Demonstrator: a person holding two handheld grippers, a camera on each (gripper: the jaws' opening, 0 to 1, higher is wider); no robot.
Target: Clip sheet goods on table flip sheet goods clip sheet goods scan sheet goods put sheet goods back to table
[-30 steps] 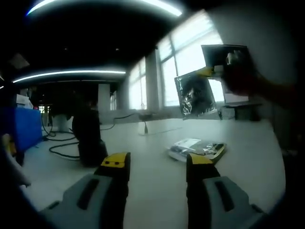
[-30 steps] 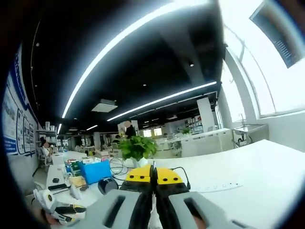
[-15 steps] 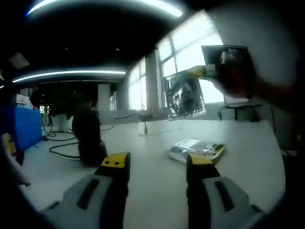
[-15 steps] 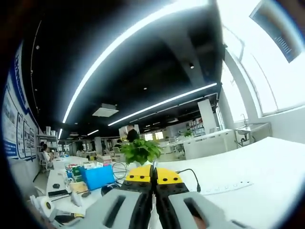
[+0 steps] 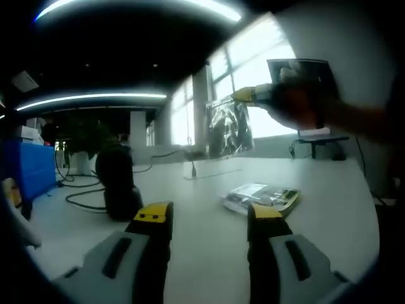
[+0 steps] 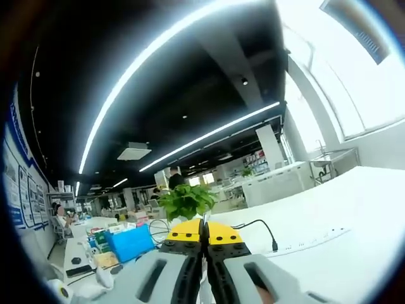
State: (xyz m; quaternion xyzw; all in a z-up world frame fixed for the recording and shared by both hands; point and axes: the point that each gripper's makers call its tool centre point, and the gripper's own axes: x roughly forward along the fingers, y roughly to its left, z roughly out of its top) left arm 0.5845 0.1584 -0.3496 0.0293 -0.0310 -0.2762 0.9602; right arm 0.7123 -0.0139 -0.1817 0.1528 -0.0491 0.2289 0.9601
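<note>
Left gripper view: own gripper [image 5: 209, 218] at the bottom centre of the frame, yellow-tipped jaws spread wide with bare white table [image 5: 202, 190] between them. Right of centre, just above the right jaw tip, flat on the table, a pack of goods [image 5: 261, 197] with a yellow edge. In the upper right, the other gripper [image 5: 248, 96] reaching in from the right, its yellow tips pinching the top corner of a shiny, crinkled sheet [image 5: 229, 129] that hangs in the air against the bright window [image 5: 243, 76], well above the table. At centre left, a dark rounded object [image 5: 118, 182] standing on the table with a black cable [image 5: 85, 197] beside it; a blue box [image 5: 35, 168] at the left edge. Right gripper view: own gripper [image 6: 204, 229] at the bottom centre, yellow tips pressed together, a thin edge of the sheet just visible between them. Behind the tips, a green potted plant [image 6: 185, 201]; a blue bin [image 6: 128, 242] at lower left; a black cable and a white power strip [image 6: 313, 237] on the white table at right.
</note>
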